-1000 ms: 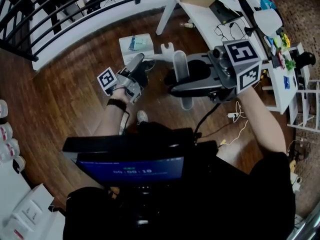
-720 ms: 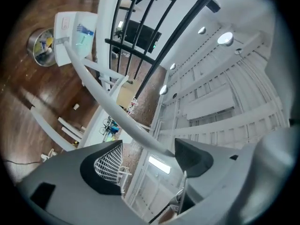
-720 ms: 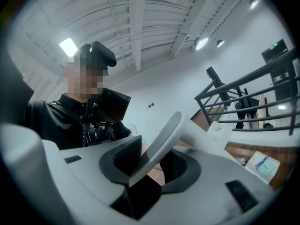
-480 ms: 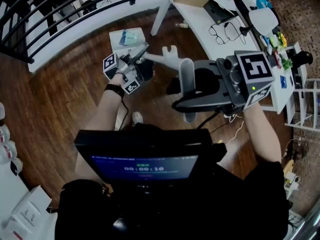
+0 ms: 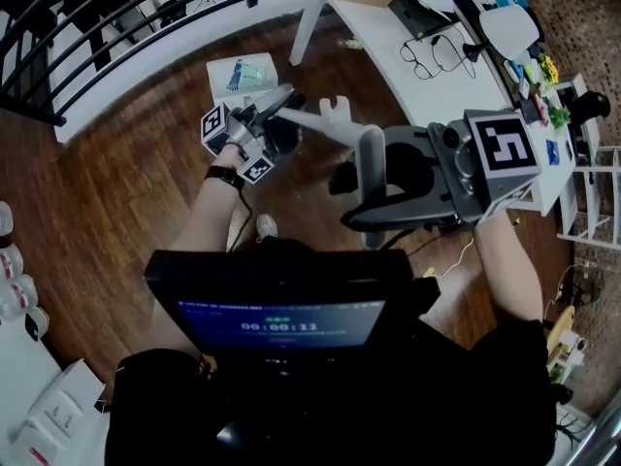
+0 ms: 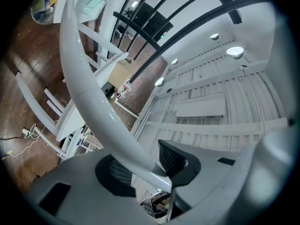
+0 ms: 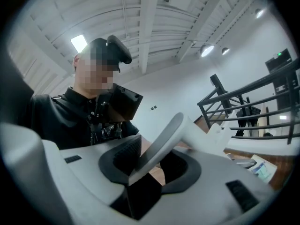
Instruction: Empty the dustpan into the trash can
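Note:
My right gripper (image 5: 361, 197) is shut on an upright white handle (image 5: 374, 163) with a dark pan-like part (image 5: 340, 176) beside it, which I take for the dustpan. In the right gripper view that handle (image 7: 161, 142) slants up from between the jaws (image 7: 150, 165). My left gripper (image 5: 275, 115) is closing on a second long white handle (image 5: 315, 119) with a forked end. In the left gripper view this handle (image 6: 89, 97) curves away from the pads (image 6: 145, 165), which touch it. A round bin (image 6: 44, 3) holding coloured bits stands on the floor.
A white box (image 5: 243, 74) with blue print lies on the wooden floor near a black railing (image 5: 116, 27). A white table (image 5: 417, 47) with glasses and clutter stands at the right, and a white shelf (image 5: 582, 173) beyond it. A dark screen (image 5: 281, 309) hangs at my chest.
My left gripper moved up and away, rolled, and closed round the forked white handle. My right gripper lifted its handle a little and shifted right.

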{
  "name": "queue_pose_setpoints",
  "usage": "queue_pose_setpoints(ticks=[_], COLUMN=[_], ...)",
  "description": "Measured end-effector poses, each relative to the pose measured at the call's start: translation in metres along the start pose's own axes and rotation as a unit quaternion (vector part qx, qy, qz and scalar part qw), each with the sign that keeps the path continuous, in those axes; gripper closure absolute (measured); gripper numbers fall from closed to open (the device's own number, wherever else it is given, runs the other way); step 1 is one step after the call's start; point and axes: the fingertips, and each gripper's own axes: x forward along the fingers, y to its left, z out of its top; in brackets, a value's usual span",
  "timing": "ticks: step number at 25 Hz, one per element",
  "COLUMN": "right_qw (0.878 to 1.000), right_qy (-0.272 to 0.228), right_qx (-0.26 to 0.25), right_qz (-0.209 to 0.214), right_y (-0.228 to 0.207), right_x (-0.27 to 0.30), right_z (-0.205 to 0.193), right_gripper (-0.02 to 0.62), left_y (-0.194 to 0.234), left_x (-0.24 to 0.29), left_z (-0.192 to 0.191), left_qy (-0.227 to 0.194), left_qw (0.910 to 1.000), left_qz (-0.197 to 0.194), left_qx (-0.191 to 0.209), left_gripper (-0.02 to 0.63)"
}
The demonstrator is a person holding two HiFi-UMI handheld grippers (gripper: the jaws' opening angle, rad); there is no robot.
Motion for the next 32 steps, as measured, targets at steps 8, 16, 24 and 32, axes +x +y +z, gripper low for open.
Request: queue_pose_setpoints(ticks=[8,16,24,32], right_qw=[1.0,1.0,0.998,0.993], right_qy=[0.016,0.027,0.066,0.116], right_qx=[-0.007,-0.008,-0.001,0.026], right_qz=[0.004,0.014,0.017,-0.003], right_y=[0.017,0.027,0.035,0.017], right_x=[-0.022,-0.039,-0.041,-0.023], right_z=[-0.018,-0.023,-0.02,-0.023], right_gripper=[0.465,0.465,0.465,0.465], left_y=[0.009,0.018,0.024,0.034], left_x=[0.009,0.024,0.037,0.037], left_z=[-0.008,-0.021,-0.032,-0.023], left_qy=[-0.038,-0.031,-0.029,-0.034], left_qw=[0.999,0.9987,0.9961,0.9904], left_qz=[-0.024,-0.039,-0.078,-0.113], left_qx=[-0.002,-0.008,-0.03,-0.072], left_gripper=[0.51,0.515,0.517,0.518])
